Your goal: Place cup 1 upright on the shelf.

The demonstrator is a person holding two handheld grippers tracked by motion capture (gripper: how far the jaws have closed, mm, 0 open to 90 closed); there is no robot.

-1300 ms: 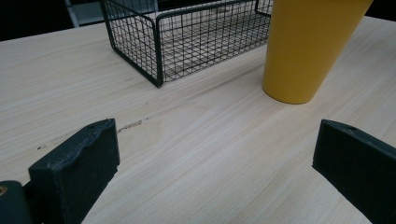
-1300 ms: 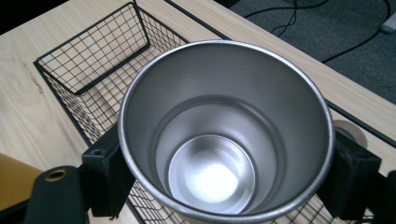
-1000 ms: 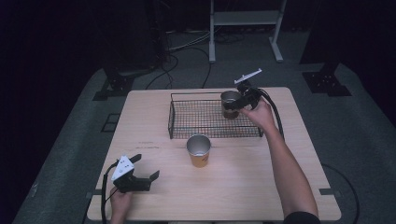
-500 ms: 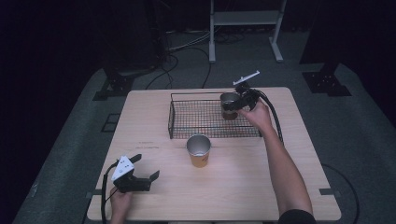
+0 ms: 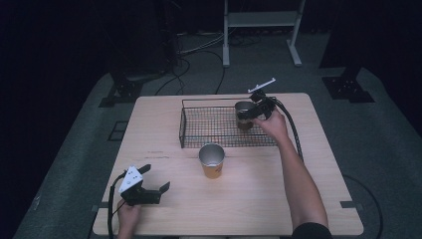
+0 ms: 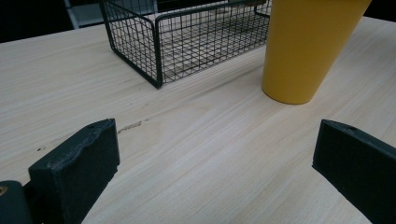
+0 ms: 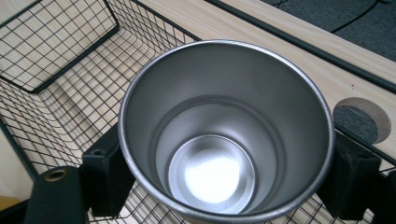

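My right gripper (image 5: 247,115) is shut on a steel cup (image 5: 243,110), which it holds upright at the right end of the black wire basket (image 5: 199,127). In the right gripper view its jaws press both sides of the steel cup (image 7: 224,140), which is empty, with the basket's mesh (image 7: 60,70) below it. A yellow cup (image 5: 212,162) with a steel inside stands on the table in front of the basket. My left gripper (image 5: 158,177) rests open near the table's front left corner. Between its jaws lies bare wood (image 6: 215,154), with the yellow cup (image 6: 303,46) and the basket (image 6: 140,46) farther off.
The light wooden table (image 5: 308,199) has free room at the front right and along its left side. A round cable hole (image 7: 362,119) sits in the tabletop just beyond the basket. A white shelf frame (image 5: 259,30) and cables lie on the dark floor behind.
The right gripper with the steel cup has sunk slightly at the basket's right end. The left gripper has stayed put.
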